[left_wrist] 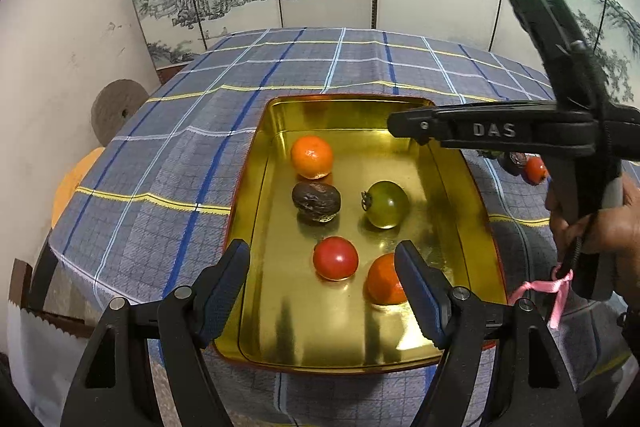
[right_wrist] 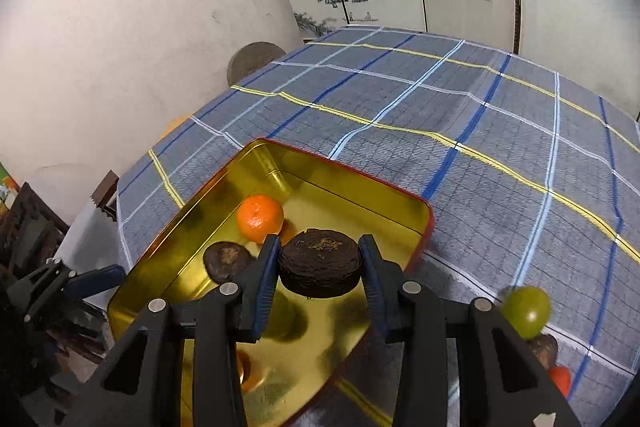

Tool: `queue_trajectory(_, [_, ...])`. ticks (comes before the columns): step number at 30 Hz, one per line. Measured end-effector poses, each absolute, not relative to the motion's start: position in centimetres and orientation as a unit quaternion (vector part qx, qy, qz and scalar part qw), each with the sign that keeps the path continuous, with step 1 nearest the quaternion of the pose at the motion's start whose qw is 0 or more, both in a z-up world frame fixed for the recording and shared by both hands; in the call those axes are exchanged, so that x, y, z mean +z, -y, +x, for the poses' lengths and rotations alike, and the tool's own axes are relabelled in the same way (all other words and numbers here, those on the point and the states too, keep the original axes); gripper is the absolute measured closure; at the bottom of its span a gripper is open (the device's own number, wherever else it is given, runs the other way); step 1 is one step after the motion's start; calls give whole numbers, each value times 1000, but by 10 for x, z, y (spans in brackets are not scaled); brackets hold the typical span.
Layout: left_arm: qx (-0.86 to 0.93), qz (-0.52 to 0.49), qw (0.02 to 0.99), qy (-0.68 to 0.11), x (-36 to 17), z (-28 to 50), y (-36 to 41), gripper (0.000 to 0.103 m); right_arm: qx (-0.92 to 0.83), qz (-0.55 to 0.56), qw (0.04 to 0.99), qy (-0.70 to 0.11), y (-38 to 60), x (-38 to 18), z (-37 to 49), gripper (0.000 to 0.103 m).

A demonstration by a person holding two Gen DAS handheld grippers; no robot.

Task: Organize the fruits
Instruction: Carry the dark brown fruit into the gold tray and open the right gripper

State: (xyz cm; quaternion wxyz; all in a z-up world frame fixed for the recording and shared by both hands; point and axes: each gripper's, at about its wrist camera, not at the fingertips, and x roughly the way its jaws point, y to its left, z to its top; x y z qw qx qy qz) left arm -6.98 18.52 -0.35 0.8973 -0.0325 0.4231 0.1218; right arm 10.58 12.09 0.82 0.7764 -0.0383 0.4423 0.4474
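Open checked counter [right_wrist: 460, 131] all the way to the far edge, with room to pass. Gold tray [left_wrist: 256, 155] crowded: orange [left_wrist: 311, 156] toward the far end, wrinkled dark fruit [left_wrist: 316, 202] and green tomato [left_wrist: 386, 203] mid-tray, red tomato [left_wrist: 335, 258] and another orange fruit [left_wrist: 383, 279] nearer. Bare tray floor at the near end. Right tool [right_wrist: 320, 263] over the tray's far right corner, clamped on a dark round fruit [right_wrist: 320, 263]. Loose fruits off the tray's right side: green one [right_wrist: 526, 311], red one [left_wrist: 536, 169].
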Motion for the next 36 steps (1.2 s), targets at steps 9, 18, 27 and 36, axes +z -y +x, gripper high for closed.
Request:
queue_trajectory(9, [126, -36, 895, -426, -7, -70, -192, 28, 440, -59, 773, -452, -145, -3, 112, 65])
queue_trajectory(18, [128, -37, 892, -431, -9, -70, -193, 28, 436, -52, 775, -455, -159, -7, 120, 64])
queue_trajectory(27, [130, -30, 892, -432, -8, -70, -189, 28, 455, -12, 784, -423, -141, 17, 114, 50])
queue_trajectory(36, [128, -16, 895, -427, -2, -71, -175, 28, 458, 36, 797, -391, -77, 41, 80, 40])
